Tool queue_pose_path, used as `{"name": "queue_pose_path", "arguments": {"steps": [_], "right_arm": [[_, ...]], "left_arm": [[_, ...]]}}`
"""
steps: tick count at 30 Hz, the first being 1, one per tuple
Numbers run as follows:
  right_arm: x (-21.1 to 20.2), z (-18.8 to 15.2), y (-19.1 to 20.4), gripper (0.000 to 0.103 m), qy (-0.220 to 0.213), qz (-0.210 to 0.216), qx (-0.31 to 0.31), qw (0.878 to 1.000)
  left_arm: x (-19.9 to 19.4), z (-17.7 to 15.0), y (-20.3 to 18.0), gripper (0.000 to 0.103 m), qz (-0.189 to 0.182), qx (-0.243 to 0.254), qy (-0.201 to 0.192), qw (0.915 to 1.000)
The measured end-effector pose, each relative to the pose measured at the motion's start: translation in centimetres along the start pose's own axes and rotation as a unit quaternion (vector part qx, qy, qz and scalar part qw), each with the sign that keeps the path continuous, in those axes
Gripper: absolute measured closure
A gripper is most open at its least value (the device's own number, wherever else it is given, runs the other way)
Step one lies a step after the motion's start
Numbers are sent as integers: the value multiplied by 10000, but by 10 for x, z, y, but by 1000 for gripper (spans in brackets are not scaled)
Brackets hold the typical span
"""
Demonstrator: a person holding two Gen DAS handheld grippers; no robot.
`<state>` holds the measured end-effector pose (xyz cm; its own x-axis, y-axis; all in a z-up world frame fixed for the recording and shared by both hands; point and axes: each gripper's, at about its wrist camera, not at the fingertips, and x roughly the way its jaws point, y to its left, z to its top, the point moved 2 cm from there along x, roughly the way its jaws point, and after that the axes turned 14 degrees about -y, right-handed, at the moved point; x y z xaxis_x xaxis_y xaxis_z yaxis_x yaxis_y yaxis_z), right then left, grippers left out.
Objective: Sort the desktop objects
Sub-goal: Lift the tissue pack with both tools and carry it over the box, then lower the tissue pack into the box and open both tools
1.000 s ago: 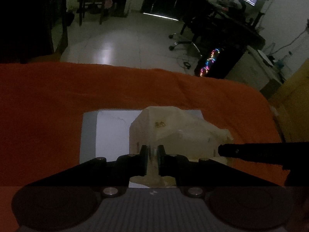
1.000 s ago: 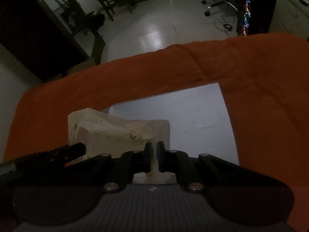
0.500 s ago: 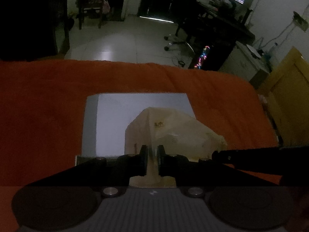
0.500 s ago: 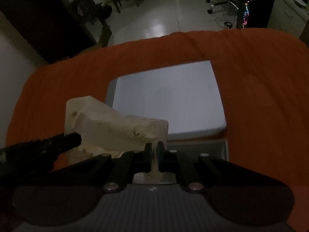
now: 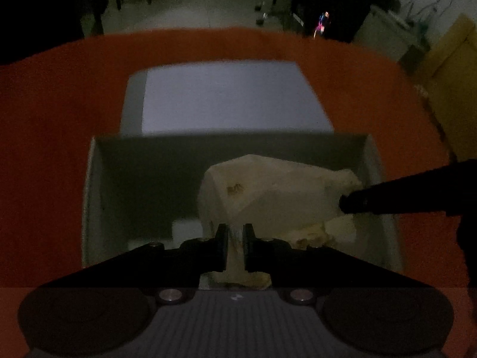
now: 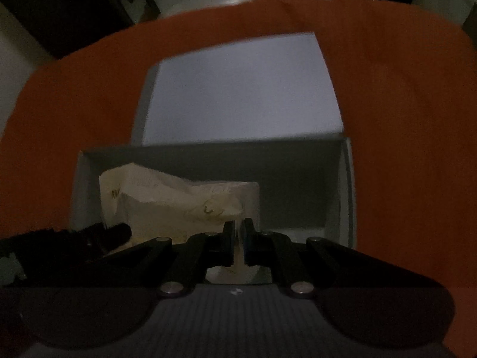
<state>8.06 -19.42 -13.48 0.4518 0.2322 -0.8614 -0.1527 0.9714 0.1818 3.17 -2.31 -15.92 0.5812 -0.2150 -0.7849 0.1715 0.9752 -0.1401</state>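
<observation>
A crumpled cream plastic bag (image 5: 277, 197) (image 6: 179, 200) hangs between both grippers over an open grey box (image 5: 98, 197) (image 6: 347, 185). My left gripper (image 5: 235, 235) is shut on the bag's near left edge. My right gripper (image 6: 238, 238) is shut on the bag's right edge. The right gripper's fingers (image 5: 387, 197) reach into the left wrist view from the right, and the left gripper's fingers (image 6: 98, 235) show at the left of the right wrist view. The bag's lower part sits inside the box walls.
A flat pale grey lid or board (image 5: 232, 101) (image 6: 244, 89) lies just beyond the box on the orange cloth (image 5: 44, 149) (image 6: 411, 119). Past the cloth's far edge is a dim room floor with chairs and a lit computer case (image 5: 322, 24).
Both grippers have moved back and down with the bag, from above the flat grey board to above the open box, which has come into view beneath them. Both stay shut.
</observation>
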Motion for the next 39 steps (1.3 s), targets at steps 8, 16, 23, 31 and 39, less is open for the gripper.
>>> {"name": "queue_pose_path", "arguments": {"steps": [8, 16, 23, 31, 39], "right_arm": [[23, -43, 0, 96, 482, -81, -212, 9986], [22, -58, 2, 96, 602, -72, -372, 9975], [31, -79, 1, 90, 789, -180, -422, 9958], [18, -70, -5, 69, 801, -7, -17, 9968], [-21, -68, -11, 55, 613, 522, 457, 9957]], "left_arm": [[0, -39, -5, 95, -22, 260, 395, 9989], [6, -58, -1, 95, -1, 267, 532, 9982], [5, -66, -10, 92, 55, 582, 458, 9972], [-7, -63, -12, 64, 294, 644, 330, 9969], [-44, -55, -1, 41, 228, 519, 9, 9984]]}}
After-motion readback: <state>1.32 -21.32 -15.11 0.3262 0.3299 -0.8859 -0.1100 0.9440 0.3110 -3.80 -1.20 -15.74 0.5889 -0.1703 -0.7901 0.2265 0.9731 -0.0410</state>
